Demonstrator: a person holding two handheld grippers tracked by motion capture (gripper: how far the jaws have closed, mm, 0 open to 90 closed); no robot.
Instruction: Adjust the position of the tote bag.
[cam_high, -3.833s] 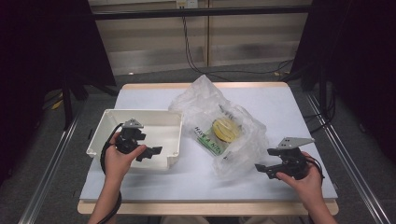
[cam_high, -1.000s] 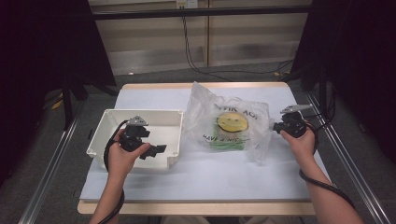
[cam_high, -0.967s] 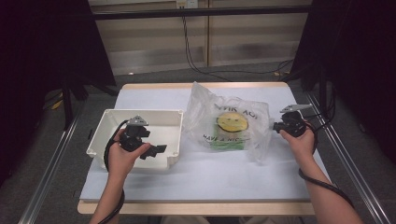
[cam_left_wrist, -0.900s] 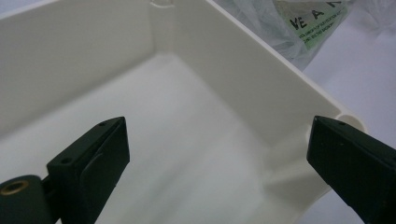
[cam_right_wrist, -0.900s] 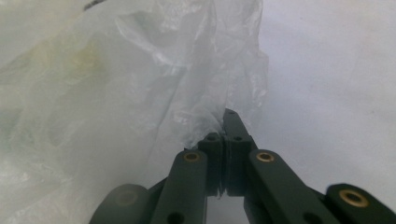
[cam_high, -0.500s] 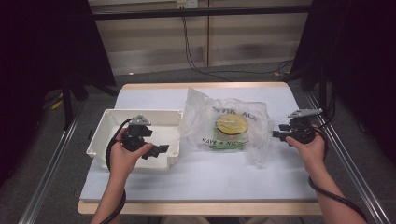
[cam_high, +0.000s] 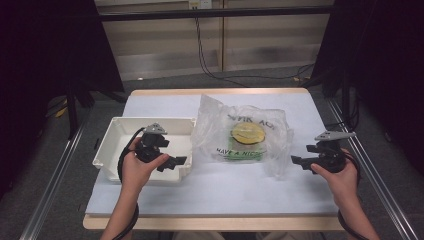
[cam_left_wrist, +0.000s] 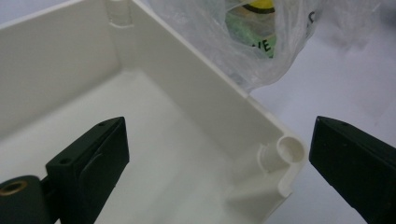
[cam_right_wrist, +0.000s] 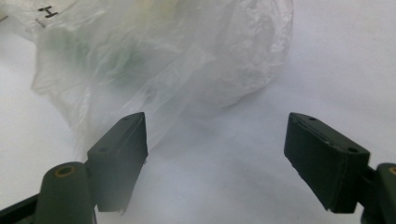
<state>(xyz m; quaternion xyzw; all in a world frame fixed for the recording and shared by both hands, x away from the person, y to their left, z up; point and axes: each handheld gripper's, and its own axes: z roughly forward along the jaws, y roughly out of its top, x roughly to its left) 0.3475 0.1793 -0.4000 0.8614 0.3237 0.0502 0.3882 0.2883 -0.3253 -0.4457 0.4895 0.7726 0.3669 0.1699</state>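
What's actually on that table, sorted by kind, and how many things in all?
White plastic bin: 1
Clear plastic bag with a yellow smiley print: 1
Handheld grippers: 2, the left gripper over the bin's corner, the right gripper open beside the bag
Total: 4

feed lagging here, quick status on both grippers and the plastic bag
Right gripper open, jaws just opened, clear of plastic bag. Left gripper open, straddling white bin corner wall. Bag flat on table, nothing in the way.
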